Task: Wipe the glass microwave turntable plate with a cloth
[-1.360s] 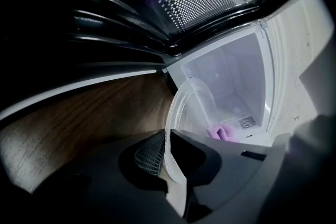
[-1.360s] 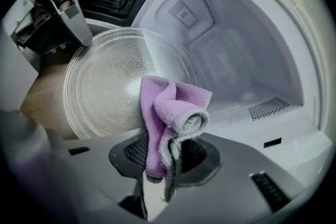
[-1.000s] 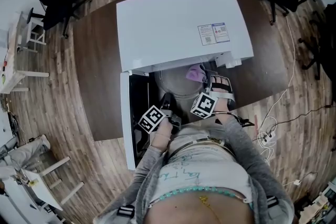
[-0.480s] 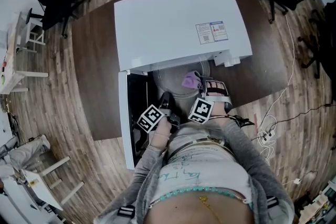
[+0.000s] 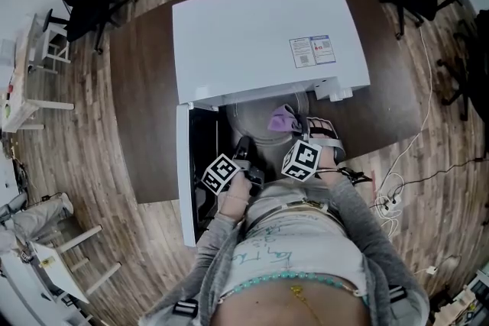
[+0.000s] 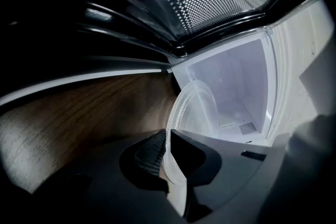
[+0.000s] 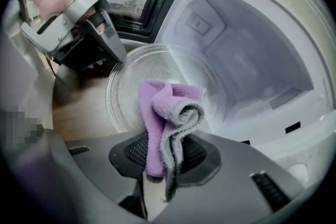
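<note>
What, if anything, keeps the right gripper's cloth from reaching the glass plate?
Probably nothing; yes, it looks reachable. The left gripper holds the glass plate by its rim before the microwave, and the cloth in the right gripper jaws sits close to its bare face.

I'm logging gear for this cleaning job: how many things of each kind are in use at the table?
Microwave: 1
Glass turntable plate: 1
Purple cloth: 1
Grippers: 2 (left gripper, right gripper)
Total: 5
</note>
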### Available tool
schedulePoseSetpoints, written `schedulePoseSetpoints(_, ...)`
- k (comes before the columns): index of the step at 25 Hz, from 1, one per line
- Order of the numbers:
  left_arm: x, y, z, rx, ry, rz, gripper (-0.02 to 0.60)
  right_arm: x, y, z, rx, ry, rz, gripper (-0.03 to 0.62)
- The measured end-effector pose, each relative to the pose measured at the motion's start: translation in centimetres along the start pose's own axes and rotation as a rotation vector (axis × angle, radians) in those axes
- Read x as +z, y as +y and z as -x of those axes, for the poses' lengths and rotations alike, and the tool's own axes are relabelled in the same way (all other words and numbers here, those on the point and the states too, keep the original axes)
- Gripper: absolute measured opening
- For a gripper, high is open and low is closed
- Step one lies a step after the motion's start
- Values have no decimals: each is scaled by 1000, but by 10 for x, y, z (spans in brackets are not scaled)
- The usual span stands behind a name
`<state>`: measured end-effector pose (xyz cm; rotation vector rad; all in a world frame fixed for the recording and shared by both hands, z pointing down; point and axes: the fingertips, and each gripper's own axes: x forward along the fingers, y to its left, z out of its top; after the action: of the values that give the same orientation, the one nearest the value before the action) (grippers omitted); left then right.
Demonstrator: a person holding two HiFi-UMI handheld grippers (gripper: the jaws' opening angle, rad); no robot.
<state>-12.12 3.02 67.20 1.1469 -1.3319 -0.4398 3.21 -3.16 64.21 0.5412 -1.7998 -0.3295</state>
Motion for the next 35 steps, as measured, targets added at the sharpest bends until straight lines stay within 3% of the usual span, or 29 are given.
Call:
schedulePoseSetpoints(7,-6,-2,6,-28,-14,85,29,-3,-21,13,52,-43,-41,118)
schedulePoseSetpoints(16,4,-12,11,-73,-76,77,28,-1,-47,27,36,-109,-91,118)
schedulePoseSetpoints(29,24,-33,16,-191,-198,184,26,6,-76,47,2,-160,-77,118)
schedulePoseSetpoints(35,27,-42,-1,-200,-182,167,23,9,-77,54,10,-176,-90,118)
